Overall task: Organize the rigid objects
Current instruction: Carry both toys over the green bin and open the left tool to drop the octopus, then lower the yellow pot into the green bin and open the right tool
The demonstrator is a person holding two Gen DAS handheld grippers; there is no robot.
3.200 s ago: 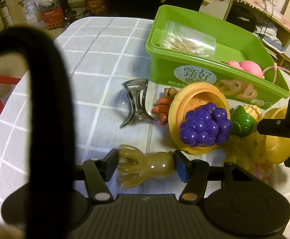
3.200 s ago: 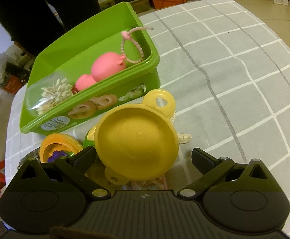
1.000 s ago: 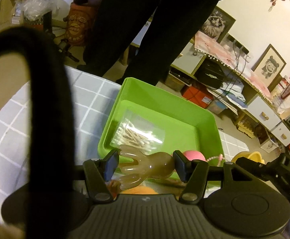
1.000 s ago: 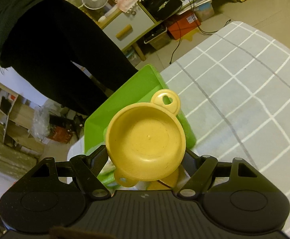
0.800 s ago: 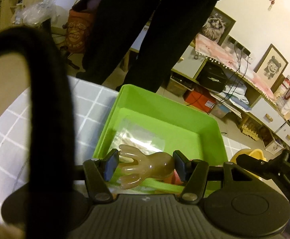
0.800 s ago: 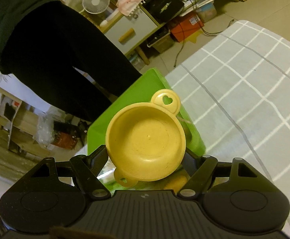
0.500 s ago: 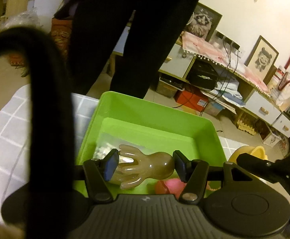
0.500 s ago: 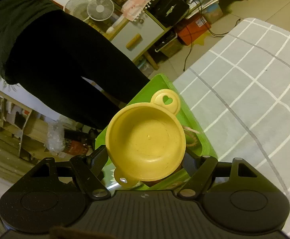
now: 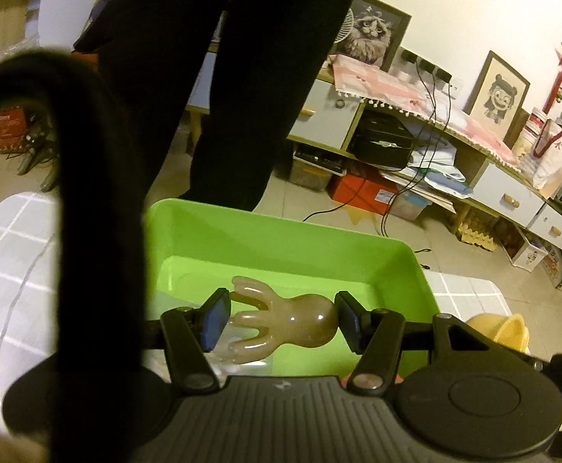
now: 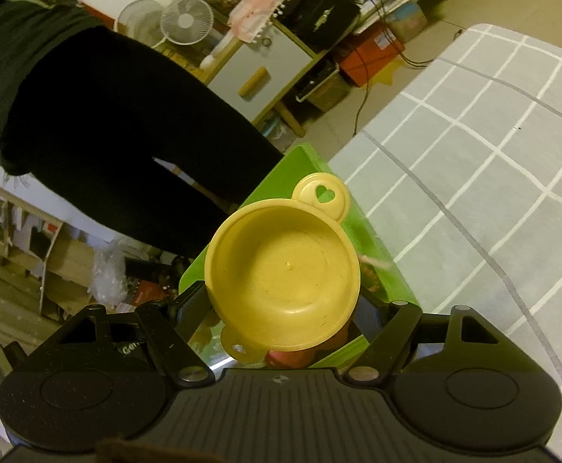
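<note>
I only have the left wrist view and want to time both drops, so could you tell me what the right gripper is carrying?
Observer: The right gripper is shut on a yellow toy pot, open side towards its camera.
Operator: Thank you. Does the pot have handles?
Observer: Two; the far handle has a heart-shaped cutout.
Operator: Is it over the green bin?
Observer: Yes, the green bin shows directly behind and below the pot.

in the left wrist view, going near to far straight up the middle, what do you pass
brown squid-like toy clamped in the left tool → far wall of the green bin → dark legs of a standing person
</note>
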